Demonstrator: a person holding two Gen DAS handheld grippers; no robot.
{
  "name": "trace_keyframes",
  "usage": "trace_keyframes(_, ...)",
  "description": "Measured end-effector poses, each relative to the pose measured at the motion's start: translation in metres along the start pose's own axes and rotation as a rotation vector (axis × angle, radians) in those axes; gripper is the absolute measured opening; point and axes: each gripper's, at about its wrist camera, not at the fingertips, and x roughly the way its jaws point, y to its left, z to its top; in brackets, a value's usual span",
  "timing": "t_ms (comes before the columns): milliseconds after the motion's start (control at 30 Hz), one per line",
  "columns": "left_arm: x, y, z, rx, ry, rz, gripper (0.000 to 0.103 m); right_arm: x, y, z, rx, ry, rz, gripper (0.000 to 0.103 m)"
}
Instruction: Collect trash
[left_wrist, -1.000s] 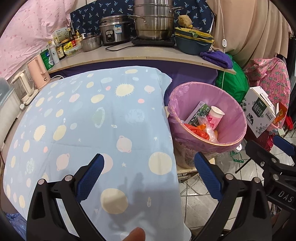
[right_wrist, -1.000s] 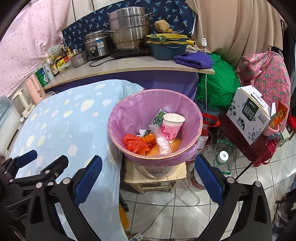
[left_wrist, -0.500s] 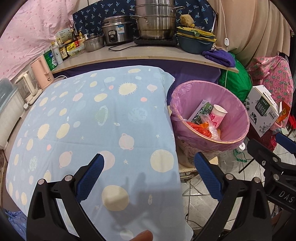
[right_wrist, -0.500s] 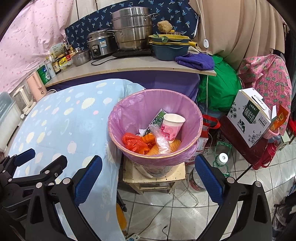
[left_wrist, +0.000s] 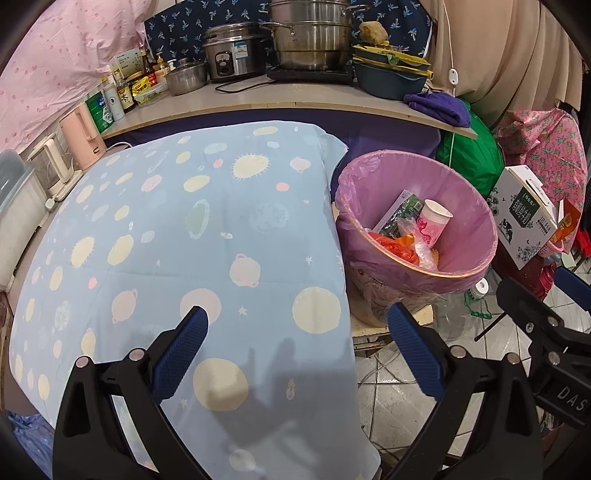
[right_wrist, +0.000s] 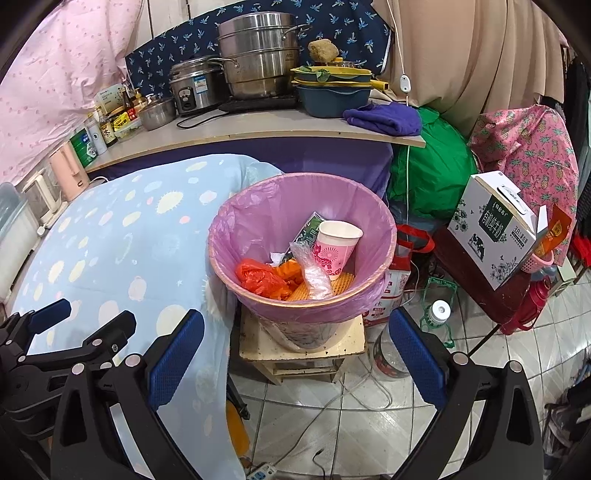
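Trash filled the bin (right_wrist: 301, 236), which was lined with a purple bag and stood on a small wooden stool (right_wrist: 301, 347) just beside the blue spotted tablecloth (left_wrist: 184, 236). Inside it lay a pink paper cup (right_wrist: 338, 247), an orange bag (right_wrist: 258, 277) and clear plastic (right_wrist: 314, 271). Left gripper (left_wrist: 295, 354) and right gripper (right_wrist: 295, 354) both stood wide and held nothing, near the bin.

left wrist cam looking down over the blue tablecloth (left_wrist: 207, 236), right wrist cam sitting further right, facing the trash bin (right_wrist: 301, 236) fairly close (both are catching the bin and the cluttered counter (right_wrist: 258, 127) behind)
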Motion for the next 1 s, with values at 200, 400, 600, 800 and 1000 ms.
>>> trace_keyframes(200, 0.0012, -0.0019, -0.0014, 0.014, 0.006, 0.007, 0.093, 0.0013, -0.0017, -0.0020, 0.005, 0.004, -0.001, 0.097)
trace_keyframes(400, 0.0006, -0.0024, -0.0023, 0.020, 0.004, 0.010, 0.093, 0.0020, -0.0028, -0.0031, 0.006, 0.007, -0.001, 0.097)
trace_keyframes(600, 0.0010, -0.0037, -0.0042, 0.028, 0.004, 0.014, 0.093, 0.0027, -0.0050, -0.0055, 0.008, 0.010, -0.005, 0.097)
trace_keyframes(800, 0.0007, -0.0038, -0.0046, 0.031, 0.005, 0.013, 0.093, 0.0021, -0.0059, -0.0073, 0.010, 0.010, -0.006, 0.097)
trace_keyframes(1000, -0.0013, -0.0055, -0.0059, 0.035, -0.014, 0.029, 0.093, 0.0024, -0.0060, -0.0076, 0.011, 0.011, -0.007, 0.097)
